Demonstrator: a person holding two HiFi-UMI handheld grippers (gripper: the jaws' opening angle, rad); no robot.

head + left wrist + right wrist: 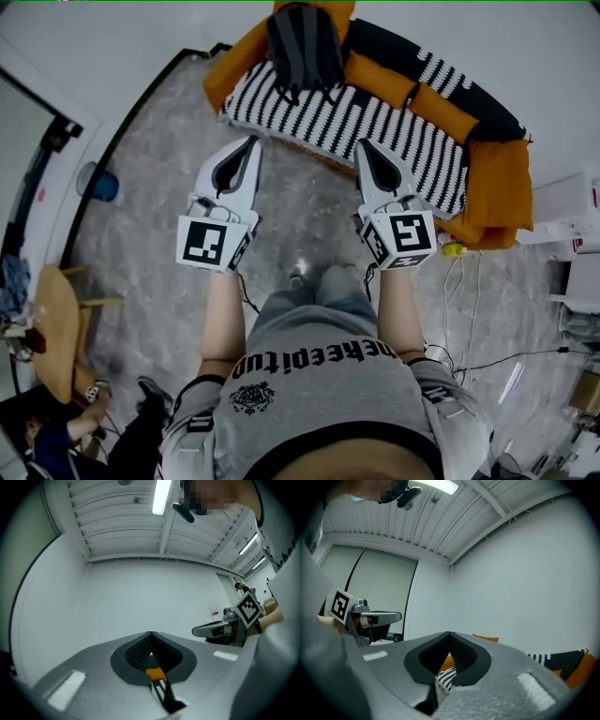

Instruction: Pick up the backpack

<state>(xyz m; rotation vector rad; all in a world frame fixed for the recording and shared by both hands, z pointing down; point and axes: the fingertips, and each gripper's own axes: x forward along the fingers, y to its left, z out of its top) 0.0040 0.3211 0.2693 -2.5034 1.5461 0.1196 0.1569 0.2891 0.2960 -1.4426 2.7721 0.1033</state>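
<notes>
A dark grey backpack [303,47] stands on the far left end of a sofa [375,127] that has orange cushions and a black-and-white striped cover. A person holds both grippers side by side over the grey floor, pointing at the sofa and short of its front edge. My left gripper [251,141] [150,632] is shut, tips touching, nothing between them. My right gripper [361,143] [449,632] is shut too and holds nothing. The backpack lies beyond both, a little left of the middle between them. Neither gripper view shows the backpack, only slivers of sofa through the jaws.
A round wooden chair [52,328] stands at the left, with a blue object [101,186] by the wall. Cables [487,361] run over the floor at the right, near white boxes [572,220]. Another person [56,436] crouches at the bottom left.
</notes>
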